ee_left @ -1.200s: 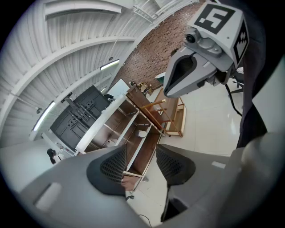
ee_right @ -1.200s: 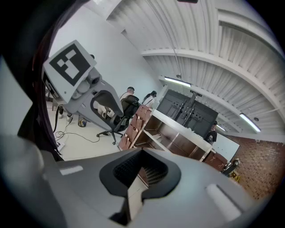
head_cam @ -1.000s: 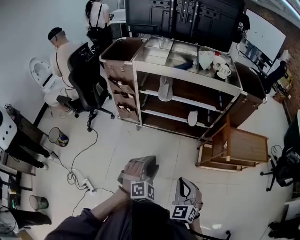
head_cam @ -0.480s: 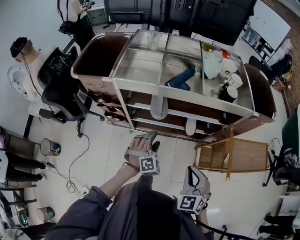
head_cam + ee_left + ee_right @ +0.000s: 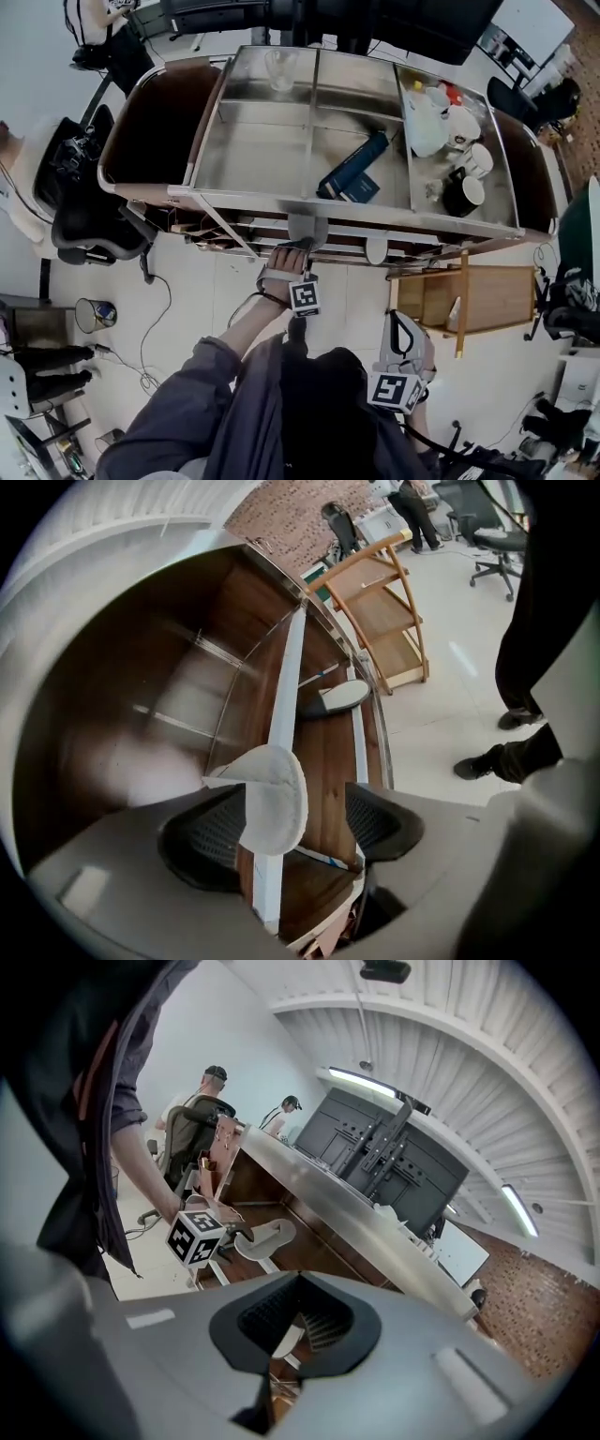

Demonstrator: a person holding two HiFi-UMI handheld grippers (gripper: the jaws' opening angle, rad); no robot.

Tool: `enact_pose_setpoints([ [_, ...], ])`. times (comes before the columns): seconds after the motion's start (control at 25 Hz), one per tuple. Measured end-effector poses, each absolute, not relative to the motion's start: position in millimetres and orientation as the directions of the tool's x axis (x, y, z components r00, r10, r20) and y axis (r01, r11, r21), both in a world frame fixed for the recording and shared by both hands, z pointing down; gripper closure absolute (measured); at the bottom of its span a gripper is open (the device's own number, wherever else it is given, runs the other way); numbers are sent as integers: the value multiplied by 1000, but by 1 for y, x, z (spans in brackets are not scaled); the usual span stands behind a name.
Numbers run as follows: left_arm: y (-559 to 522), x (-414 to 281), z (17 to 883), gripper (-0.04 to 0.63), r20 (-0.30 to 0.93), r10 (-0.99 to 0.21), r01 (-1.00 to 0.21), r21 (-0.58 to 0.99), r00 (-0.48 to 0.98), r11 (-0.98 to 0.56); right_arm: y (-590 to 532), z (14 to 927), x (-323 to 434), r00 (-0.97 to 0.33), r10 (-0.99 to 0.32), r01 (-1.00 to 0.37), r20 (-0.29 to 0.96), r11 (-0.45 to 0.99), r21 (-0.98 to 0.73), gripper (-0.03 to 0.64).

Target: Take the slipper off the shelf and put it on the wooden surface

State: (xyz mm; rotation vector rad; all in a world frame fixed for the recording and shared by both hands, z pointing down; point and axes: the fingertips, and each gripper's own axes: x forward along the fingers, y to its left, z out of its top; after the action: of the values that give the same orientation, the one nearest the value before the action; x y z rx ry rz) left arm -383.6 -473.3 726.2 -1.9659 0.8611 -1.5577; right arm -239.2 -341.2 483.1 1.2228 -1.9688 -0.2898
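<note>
Left hand-held gripper [image 5: 295, 817] reached the shelf [image 5: 325, 761]; jaws opening around slipper [image 5: 272, 799].

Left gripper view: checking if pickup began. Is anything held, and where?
Nothing held. The left gripper is opening its jaws around the slipper at its rounded end, unpressed.

A matt white cloth slipper [image 5: 272, 799] lies on the glossy dark-wood shelf [image 5: 330, 757], beneath the shelf's brushed-metal top tray [image 5: 267, 150].
</note>
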Motion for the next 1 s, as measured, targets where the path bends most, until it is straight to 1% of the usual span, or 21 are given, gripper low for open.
enact_pose_setpoints([
  [0.12, -484, -388, 748, 245, 675, -727, -102, -720, 124, -686, -347, 487, -230, -193, -839, -667, 510, 493, 559, 617],
  [0.2, -488, -388, 753, 258, 665, -736, -101, -730, 127, -676, -347, 485, -230, -181, -837, -663, 516, 491, 565, 617],
  [0.24, -491, -386, 749, 293, 645, -752, -117, -743, 139, -659, -347, 482, -231, -179, -837, -657, 517, 493, 570, 617],
  [0.32, -500, -389, 737, 395, 593, -793, -116, -786, 138, -608, -346, 477, -232, -174, -840, -662, 514, 487, 570, 617],
  [0.36, -506, -391, 732, 428, 572, -809, -115, -802, 136, -586, -344, 477, -231, -170, -840, -667, 515, 483, 567, 617],
  [0.44, -505, -389, 731, 455, 577, -800, -160, -785, 167, -599, -337, 480, -229, -162, -836, -669, 524, 484, 565, 617],
  [0.56, -501, -394, 724, 503, 579, -795, -186, -774, 178, -605, -330, 479, -228, -158, -835, -666, 527, 484, 568, 617],
  [0.72, -498, -404, 703, 532, 542, -824, -210, -797, 168, -567, -320, 476, -229, -166, -835, -657, 524, 490, 573, 617],
  [0.84, -490, -408, 684, 541, 517, -839, -226, -808, 169, -543, -309, 477, -230, -179, -830, -646, 528, 504, 573, 617],
  [1.0, -475, -414, 640, 543, 433, -886, -242, -853, 167, -463, -297, 479, -230, -201, -826, -652, 527, 515, 557, 617],
])
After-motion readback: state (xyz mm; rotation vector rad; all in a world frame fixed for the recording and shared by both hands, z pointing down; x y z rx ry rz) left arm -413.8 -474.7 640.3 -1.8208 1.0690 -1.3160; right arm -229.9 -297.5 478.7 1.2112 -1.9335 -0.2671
